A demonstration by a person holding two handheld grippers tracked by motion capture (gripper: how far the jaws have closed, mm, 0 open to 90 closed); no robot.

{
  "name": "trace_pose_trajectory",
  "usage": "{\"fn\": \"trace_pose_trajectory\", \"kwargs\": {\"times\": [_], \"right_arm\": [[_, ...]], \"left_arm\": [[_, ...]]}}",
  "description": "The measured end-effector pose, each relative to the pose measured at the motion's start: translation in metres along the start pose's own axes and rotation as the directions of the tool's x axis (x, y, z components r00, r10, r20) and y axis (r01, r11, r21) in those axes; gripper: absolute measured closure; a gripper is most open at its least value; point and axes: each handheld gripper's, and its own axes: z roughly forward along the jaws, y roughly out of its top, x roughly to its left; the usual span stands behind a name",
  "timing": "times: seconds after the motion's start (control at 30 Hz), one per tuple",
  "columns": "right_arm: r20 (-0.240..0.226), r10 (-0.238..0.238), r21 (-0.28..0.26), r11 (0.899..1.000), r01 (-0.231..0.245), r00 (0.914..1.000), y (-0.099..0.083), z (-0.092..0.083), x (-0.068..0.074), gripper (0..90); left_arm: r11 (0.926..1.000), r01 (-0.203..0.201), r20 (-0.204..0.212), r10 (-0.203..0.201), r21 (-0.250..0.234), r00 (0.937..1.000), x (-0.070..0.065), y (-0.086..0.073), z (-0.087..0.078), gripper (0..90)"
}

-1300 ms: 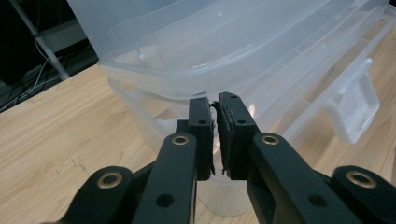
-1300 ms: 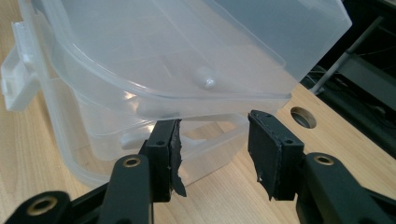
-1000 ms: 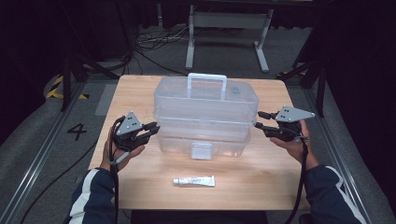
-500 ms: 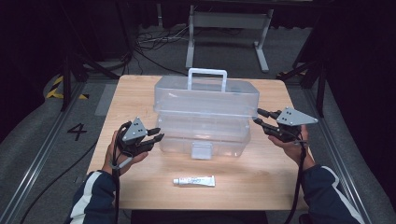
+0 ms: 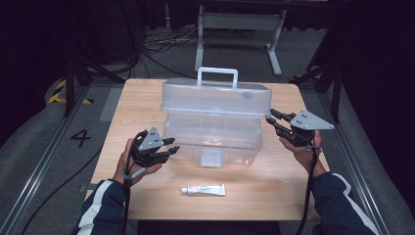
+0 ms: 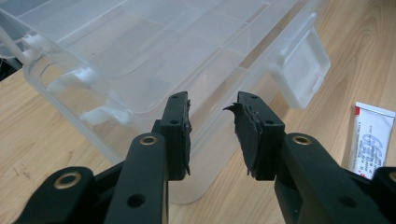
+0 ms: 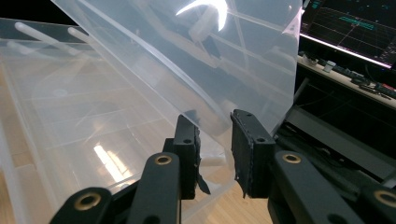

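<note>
The left gripper [image 5: 169, 148] is hovering just beside the plastic box [image 5: 211, 133] in the middle of the worktop [image 5: 137, 98], its jaws opening, gripping nothing. The right gripper [image 5: 270, 119] is closing around the raised lid's [image 5: 215, 98] corner.

The worktop [image 5: 147, 196] is evenly lit from above against dark surroundings; glare streaks the clear box [image 7: 201, 7]; close views look soft.

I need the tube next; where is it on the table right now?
In the high view the tube lies flat near the table's front edge, just in front of the clear box's latch, apart from it.
</note>
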Motion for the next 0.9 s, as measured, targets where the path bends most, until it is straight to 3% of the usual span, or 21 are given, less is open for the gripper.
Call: {"fn": "trace_pose_trajectory", "kwargs": {"times": [0.1,0.43,0.9], "right_arm": [[0.012,0.015,-0.010,1.000,-0.015,0.9998,0.002,0.001,-0.001,73.1],[0.080,0.005,-0.032,0.999,-0.002,0.9968,0.009,0.006,-0.001,76.1],[0.116,0.060,-0.067,0.996,-0.053,0.9914,0.018,0.014,-0.009,77.5]], "left_arm": [[1.0000,-0.004,0.014,0.004,0.004,0.9999,-0.001,0.001,0.003,64.2],[0.9994,-0.030,0.033,0.029,0.017,0.9990,-0.006,0.008,0.015,62.4],[0.9974,-0.055,0.067,0.052,0.047,0.9964,-0.006,0.014,0.033,61.7]]}}
